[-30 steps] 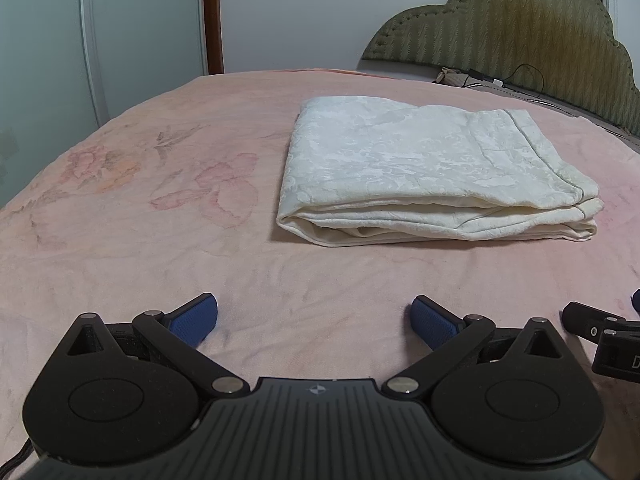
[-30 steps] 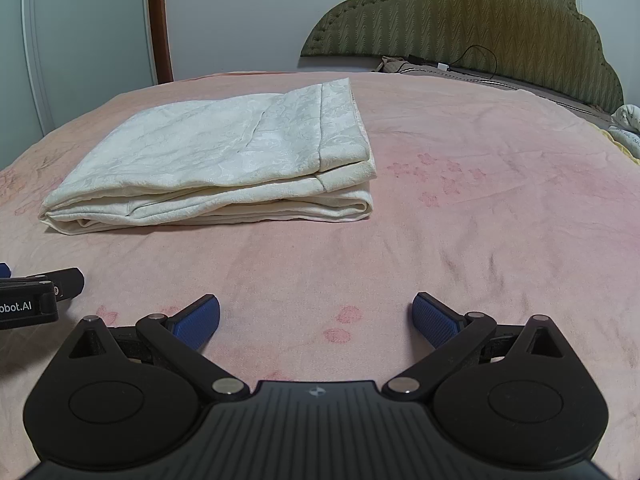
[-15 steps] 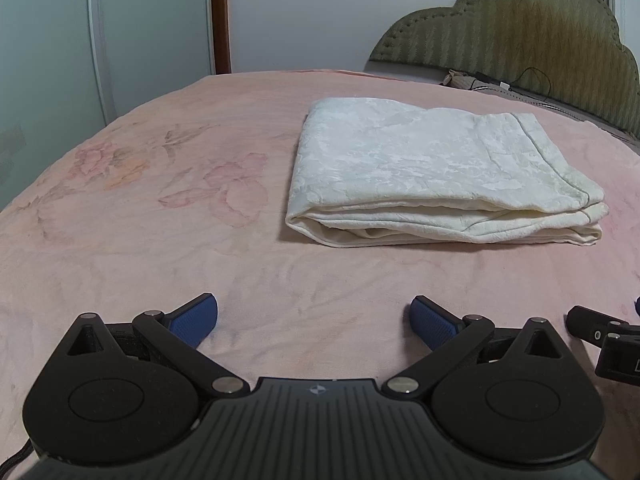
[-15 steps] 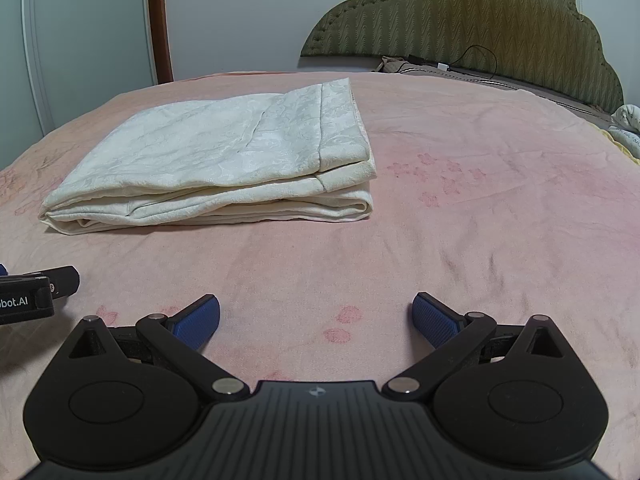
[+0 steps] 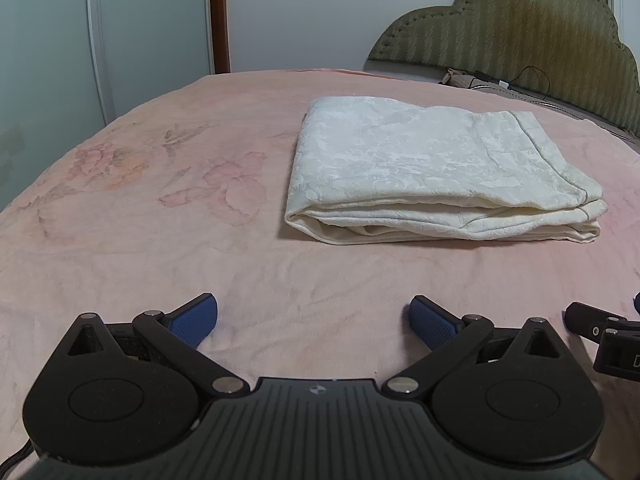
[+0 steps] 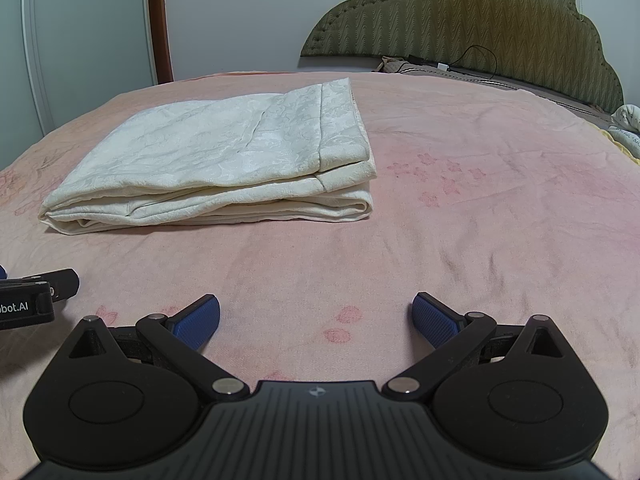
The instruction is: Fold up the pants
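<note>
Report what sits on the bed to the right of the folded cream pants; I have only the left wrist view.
Observer: Right of the folded cream damask pants, the pink bedspread shows a cluster of small printed pink blossoms.
Operator: Check the far right edge too.
Observer: A crumpled white patterned cloth lies there, near the olive quilted headboard.
Operator: Confirm the state of the right tongs.
Observer: The right tongs are open and empty, short of the pants and not touching them.
</note>
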`<control>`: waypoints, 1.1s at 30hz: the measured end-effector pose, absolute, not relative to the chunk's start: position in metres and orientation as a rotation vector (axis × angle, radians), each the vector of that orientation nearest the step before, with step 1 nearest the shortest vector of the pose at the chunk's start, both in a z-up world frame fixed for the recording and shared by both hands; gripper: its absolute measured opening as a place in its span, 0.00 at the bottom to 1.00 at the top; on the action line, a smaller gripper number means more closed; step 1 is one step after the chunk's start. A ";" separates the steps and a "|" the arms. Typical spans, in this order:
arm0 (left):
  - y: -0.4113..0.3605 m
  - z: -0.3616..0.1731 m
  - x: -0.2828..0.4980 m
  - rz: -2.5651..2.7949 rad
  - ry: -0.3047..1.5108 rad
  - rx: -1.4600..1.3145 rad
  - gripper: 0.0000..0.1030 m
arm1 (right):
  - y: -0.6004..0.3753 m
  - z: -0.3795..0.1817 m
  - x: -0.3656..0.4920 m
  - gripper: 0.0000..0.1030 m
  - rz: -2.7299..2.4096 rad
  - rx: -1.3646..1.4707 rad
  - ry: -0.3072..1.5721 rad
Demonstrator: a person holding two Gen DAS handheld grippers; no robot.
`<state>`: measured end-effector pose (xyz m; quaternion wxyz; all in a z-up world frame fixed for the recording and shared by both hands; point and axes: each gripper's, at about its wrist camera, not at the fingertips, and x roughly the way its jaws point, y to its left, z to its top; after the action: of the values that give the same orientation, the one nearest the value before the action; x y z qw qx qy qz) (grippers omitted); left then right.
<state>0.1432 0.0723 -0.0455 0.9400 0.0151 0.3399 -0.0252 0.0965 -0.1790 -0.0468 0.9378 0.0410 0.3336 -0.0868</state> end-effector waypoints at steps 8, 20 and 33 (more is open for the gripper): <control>0.073 -0.046 0.143 -0.051 0.693 0.031 1.00 | -0.179 -0.047 0.096 1.00 -0.177 0.085 0.681; 0.074 -0.044 0.138 -0.019 0.678 0.027 1.00 | -0.178 -0.047 0.097 1.00 -0.177 0.084 0.681; 0.073 -0.045 0.139 -0.020 0.686 0.036 1.00 | -0.170 -0.047 0.094 1.00 -0.112 0.041 0.676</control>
<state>0.1391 0.0726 -0.0450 0.9415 0.0177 0.3365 -0.0096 0.0936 -0.1700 -0.0469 0.9416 0.0203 0.3315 -0.0550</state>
